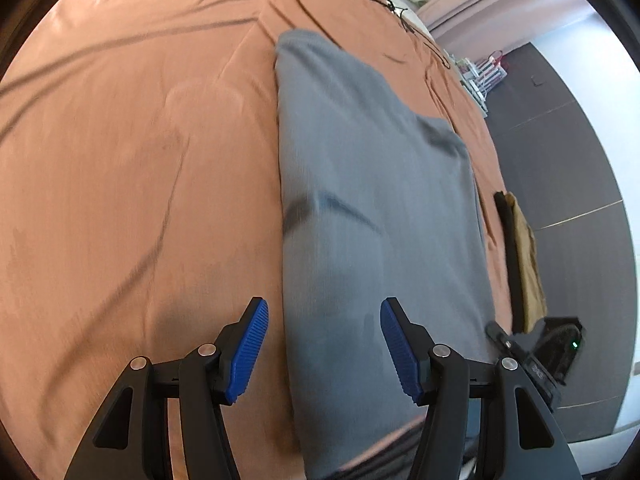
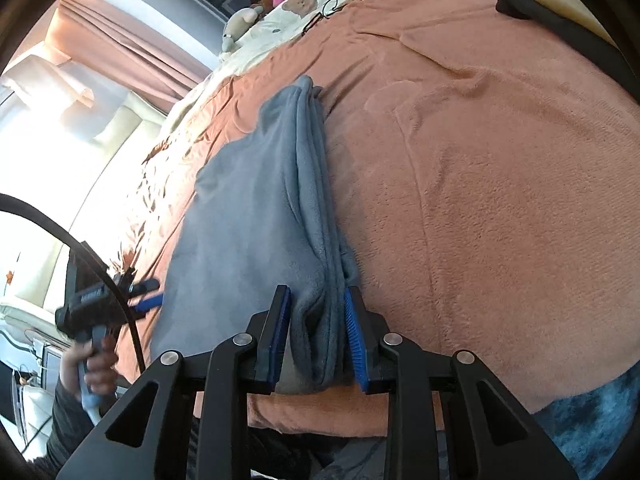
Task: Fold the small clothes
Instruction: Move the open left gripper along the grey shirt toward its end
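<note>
While one grey fleece garment lies lengthwise on the orange blanket that covers the bed, we count two grippers at work on it. Our right gripper points down at the near end of the garment, where the stacked folded layers form a thick edge; that bundle sits between its two blue ribbed pads, and both pads look to be touching the cloth, so we read the jaws as pinching the folded edge. Our left gripper hovers tilted down over the other long side of the garment, its jaws spread wide with nothing between them; one pad is above the blanket, the other above the grey cloth. From the right wrist view the left gripper shows blurred at the garment's left side, held by a hand around its handle, with a black cable arching over it.

Beyond the garment we count one small stack of folded cloth, a black piece and a tan piece, near the bed's edge. At the far end lies a pale printed quilt with several plush toys.
</note>
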Available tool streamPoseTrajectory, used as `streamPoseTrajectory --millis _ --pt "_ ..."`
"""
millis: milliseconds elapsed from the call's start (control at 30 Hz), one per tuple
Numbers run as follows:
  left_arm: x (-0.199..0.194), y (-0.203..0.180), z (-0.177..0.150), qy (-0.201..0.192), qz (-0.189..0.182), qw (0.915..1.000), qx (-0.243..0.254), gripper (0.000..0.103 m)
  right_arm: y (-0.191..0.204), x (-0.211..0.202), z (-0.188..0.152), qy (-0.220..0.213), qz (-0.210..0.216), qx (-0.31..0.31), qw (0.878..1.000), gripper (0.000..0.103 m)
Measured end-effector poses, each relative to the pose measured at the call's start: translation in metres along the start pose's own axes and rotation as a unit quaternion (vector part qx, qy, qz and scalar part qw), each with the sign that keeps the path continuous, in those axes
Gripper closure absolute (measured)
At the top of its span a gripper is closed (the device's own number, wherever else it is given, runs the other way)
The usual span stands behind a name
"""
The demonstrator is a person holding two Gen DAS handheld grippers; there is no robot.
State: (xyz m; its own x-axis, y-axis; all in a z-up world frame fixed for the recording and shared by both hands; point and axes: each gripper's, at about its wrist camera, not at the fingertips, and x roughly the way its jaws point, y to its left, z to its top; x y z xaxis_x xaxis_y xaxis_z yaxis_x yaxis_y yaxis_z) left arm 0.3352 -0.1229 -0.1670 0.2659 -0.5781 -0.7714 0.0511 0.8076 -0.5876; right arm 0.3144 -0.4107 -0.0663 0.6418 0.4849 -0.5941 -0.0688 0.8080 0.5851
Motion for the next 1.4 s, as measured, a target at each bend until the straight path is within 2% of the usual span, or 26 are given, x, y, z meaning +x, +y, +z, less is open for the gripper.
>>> streamPoseTrajectory --millis 233,500,567,633,700,833,900,1200,1400 --pt "0.000 0.005 -0.033 0.013 -0.032 0.9993 -0.017 0.052 0.001 0.011 0.000 0.011 -0.006 0.006 1.000 0.078" --pt "0.004 -0.005 -0.051 0.020 -0.034 0.9992 -0.005 0.054 0.011 0.017 -0.002 0.021 -0.014 0.003 1.000 0.078" --pt "0.006 -0.007 -0.053 0.016 -0.035 0.9993 -0.005 0.060 0.012 0.018 -0.004 0.024 -0.013 0.011 1.000 0.078" --pt "0.008 -0.005 -0.052 0.019 -0.039 0.9990 -0.010 0.081 0.016 0.020 -0.003 0.025 -0.021 0.010 0.999 0.078" --pt "0.006 -0.003 -0.052 0.016 -0.048 0.9986 -0.014 0.084 0.020 0.020 -0.002 0.028 -0.031 0.008 0.999 0.078" --pt "-0.005 -0.002 -0.049 0.004 -0.065 0.9978 -0.012 0.086 0.029 0.018 -0.004 0.031 -0.040 0.006 0.999 0.078" --pt "-0.013 0.002 -0.047 0.000 -0.075 0.9971 -0.015 0.087 0.033 0.017 -0.007 0.036 -0.028 0.014 0.999 0.078" --pt "-0.043 0.021 -0.044 -0.011 -0.082 0.9964 -0.020 0.088 0.059 0.022 -0.027 0.068 -0.009 -0.003 0.998 0.078" --pt "-0.057 0.031 -0.056 -0.002 -0.079 0.9967 -0.019 0.088 0.066 0.022 -0.034 0.097 0.002 -0.018 0.995 0.078"
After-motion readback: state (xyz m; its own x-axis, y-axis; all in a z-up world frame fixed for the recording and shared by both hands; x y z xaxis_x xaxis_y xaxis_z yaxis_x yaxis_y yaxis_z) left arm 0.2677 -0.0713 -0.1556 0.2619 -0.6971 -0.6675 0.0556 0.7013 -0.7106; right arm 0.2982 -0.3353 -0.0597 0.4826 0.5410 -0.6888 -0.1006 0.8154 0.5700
